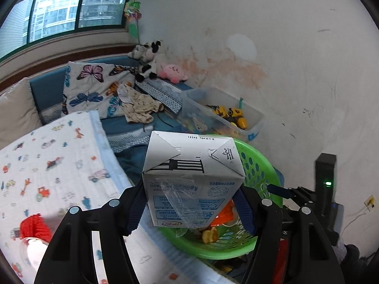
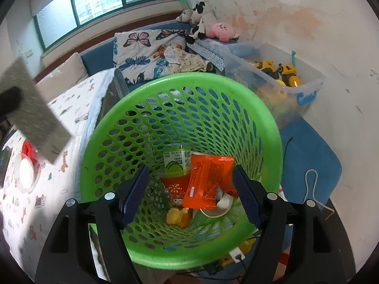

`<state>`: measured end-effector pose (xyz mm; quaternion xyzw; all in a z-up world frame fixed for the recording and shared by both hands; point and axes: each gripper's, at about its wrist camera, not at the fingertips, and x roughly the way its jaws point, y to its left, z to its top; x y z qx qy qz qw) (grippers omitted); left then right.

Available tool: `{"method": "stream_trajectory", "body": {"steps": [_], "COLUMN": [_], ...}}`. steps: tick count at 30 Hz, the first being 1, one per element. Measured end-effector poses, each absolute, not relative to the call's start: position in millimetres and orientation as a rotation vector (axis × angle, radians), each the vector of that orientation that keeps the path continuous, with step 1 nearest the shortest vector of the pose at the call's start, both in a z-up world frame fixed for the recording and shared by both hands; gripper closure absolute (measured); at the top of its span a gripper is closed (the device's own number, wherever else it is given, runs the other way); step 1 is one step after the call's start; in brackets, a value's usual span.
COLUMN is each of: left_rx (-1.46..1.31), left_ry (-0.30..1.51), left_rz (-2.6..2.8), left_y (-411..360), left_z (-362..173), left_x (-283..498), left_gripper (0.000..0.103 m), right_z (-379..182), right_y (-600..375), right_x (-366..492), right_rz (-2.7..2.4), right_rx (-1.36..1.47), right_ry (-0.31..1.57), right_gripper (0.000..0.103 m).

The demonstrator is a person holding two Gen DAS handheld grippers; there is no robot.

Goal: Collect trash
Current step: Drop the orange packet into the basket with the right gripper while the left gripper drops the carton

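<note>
My left gripper is shut on a white milk carton with a clear straw wrapper on its side, held in the air just left of and above the green perforated basket. My right gripper is open and empty above the mouth of the same basket. Inside the basket lie an orange snack wrapper, a green drink carton, a red printed packet, a white paper cup and a yellow scrap. The carton shows blurred at the left of the right wrist view.
A bed with a cartoon-print sheet lies left of the basket, with a red item on it. A clear bin of yellow toy trucks stands behind, against the stained wall. Pillows and plush toys sit by the window. Cables lie right of the basket.
</note>
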<state>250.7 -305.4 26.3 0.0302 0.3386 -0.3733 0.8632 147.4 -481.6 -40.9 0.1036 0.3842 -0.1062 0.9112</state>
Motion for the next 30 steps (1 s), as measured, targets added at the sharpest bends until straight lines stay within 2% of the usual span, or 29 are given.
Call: {"method": "stream_trajectory", "body": {"steps": [4,11,14,17,30], "left_rx": [0.075,0.086,0.095,0.090,0.046], "left_ry": [0.743,0.805,0.815,0.818,0.761], "left_rz": [-0.793,-0.816,-0.822,-0.830,-0.703], "left_y": [-323,-346,-351,-348,-252], "left_z": [13,-12,-19,-21,-6], "left_x": [251,253,251,248,226], "left_gripper": [0.038,0.038,0.030,0.029,0.029], "right_z": [-33,-23,-20,-20,-14], "right_y": [-479,-476,-474,-473,-439], "right_x": [135,114,107,104,92], "right_rz": [-0.223,-0.218,-0.220,-0.217,-0.154], "right_rx": [0.209,0.217,0.218,0.228,0.230], "right_ry": [0.766,0.736,0.730,0.725,0.704], "right_gripper": [0.026,0.026,0.026,0.026,0.024]}}
